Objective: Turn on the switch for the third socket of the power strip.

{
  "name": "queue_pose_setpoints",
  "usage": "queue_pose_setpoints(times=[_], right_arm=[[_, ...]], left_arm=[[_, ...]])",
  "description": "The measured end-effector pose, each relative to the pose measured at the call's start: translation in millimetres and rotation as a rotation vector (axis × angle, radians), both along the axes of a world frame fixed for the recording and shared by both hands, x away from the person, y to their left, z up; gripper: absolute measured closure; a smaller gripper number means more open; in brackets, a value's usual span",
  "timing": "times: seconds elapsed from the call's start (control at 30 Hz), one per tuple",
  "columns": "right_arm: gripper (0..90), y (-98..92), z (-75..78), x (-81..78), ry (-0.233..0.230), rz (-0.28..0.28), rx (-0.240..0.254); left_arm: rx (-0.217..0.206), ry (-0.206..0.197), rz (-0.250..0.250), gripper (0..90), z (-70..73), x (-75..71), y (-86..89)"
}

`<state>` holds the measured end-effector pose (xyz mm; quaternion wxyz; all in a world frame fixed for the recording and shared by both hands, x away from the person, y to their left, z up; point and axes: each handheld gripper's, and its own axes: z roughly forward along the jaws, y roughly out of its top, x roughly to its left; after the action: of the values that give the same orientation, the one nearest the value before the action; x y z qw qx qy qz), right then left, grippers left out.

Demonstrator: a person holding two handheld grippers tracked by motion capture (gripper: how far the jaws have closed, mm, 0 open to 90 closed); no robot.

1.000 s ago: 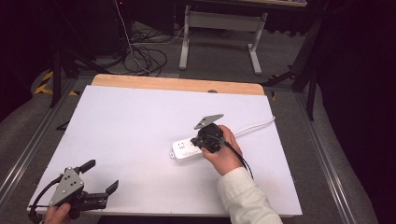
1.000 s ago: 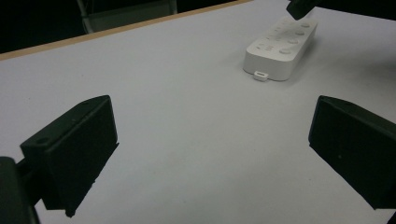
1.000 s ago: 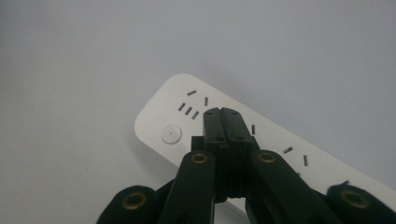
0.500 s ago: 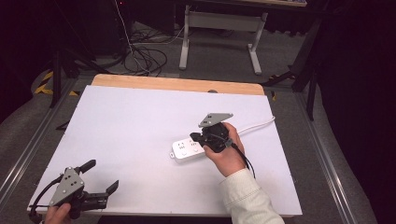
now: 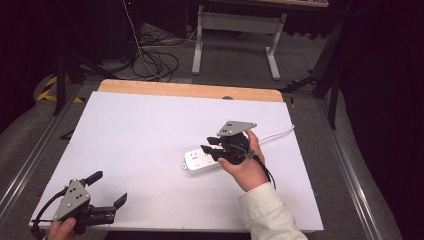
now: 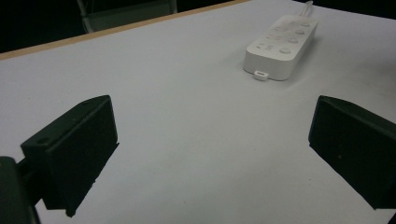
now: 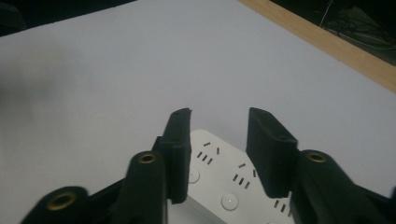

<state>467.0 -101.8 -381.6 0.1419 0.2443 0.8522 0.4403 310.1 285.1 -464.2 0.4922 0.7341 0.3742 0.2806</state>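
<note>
Tilted flatter than a second ago, the grey three-cornered plate on the right claw (image 5: 211,145) now lies closer to level, while the person's right hand (image 5: 247,167) keeps the tool poised over the white plastic power strip (image 5: 200,161). Its jaws stand partly apart with nothing between them; in the right gripper view they frame the strip's near end from above, apparently just clear of it, though contact cannot be judged.

No brand name or lettering can be read on the strip; its top carries rows of slotted sockets and round buttons (image 7: 229,200). It lies flat on the white-covered desk (image 5: 140,130), right of centre, its long axis running from lower left to upper right in the high view. One end, with a small tab, points towards the near left corner, and a white cable (image 5: 277,134) leaves the other end towards the right edge.

At the near left corner the left claw (image 5: 107,189), held in the person's left hand (image 5: 62,231), has not shifted; its jaws are spread wide and empty, aimed across the bare desk at the strip, well apart from it.
</note>
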Motion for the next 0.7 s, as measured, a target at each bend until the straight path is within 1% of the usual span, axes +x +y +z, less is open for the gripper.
queue_pose_setpoints(times=[0.13, 0.17, 0.23, 0.3, 0.37, 0.47, 0.5, 0.53, 0.57, 0.6, 0.63, 0.67, 0.7], right_arm=[[49.0, -4.8, 6.3, -7.4, -0.03, 0.008, 0.018], [45.2, -8.1, 9.3, -12.3, -0.044, 0.014, 0.025], [43.6, -9.4, 10.3, -13.9, -0.05, 0.014, 0.025], [41.9, -13.0, 12.7, -18.5, -0.066, 0.013, 0.031], [39.5, -16.9, 14.6, -23.2, -0.095, 0.013, 0.039], [33.6, -23.1, 16.9, -30.7, -0.131, 0.004, 0.057], [33.4, -24.8, 17.1, -32.4, -0.137, 0.001, 0.067], [30.0, -29.9, 16.3, -36.1, -0.081, -0.022, 0.105], [30.0, -29.9, 16.3, -36.1, -0.081, -0.022, 0.105], [29.8, -34.7, 15.7, -38.6, -0.028, -0.03, 0.104], [29.8, -34.7, 15.7, -38.6, -0.028, -0.03, 0.104], [32.6, -38.2, 14.8, -42.2, -0.045, -0.007, 0.108], [32.6, -38.2, 14.8, -42.2, -0.045, -0.007, 0.108]], left_arm=[[0.001, 0.0, 0.001, 1.6, -0.1, -0.3, -0.7], [0.002, 0.001, 0.001, 1.6, -0.1, -0.3, -0.7], [0.002, 0.0, 0.002, 1.6, -0.1, -0.2, -0.5], [-0.001, 0.003, 0.001, 1.6, -0.3, -0.1, -0.7], [-0.002, 0.002, 0.004, 1.6, -0.4, 0.0, -0.8], [-0.003, 0.002, 0.003, 1.6, -0.3, 0.1, -0.8], [-0.003, 0.002, 0.003, 1.6, -0.3, 0.0, -0.9], [-0.002, 0.002, 0.003, 1.6, -0.3, -0.1, -0.9], [-0.002, 0.003, 0.001, 1.6, -0.4, -0.1, -0.9], [-0.004, 0.004, 0.003, 1.6, -0.4, -0.2, -0.9], [-0.005, 0.004, 0.003, 1.6, -0.4, -0.2, -0.8], [-0.005, 0.004, 0.003, 1.6, -0.4, -0.2, -0.8], [-0.005, 0.004, 0.003, 1.6, -0.4, -0.1, -0.7]])
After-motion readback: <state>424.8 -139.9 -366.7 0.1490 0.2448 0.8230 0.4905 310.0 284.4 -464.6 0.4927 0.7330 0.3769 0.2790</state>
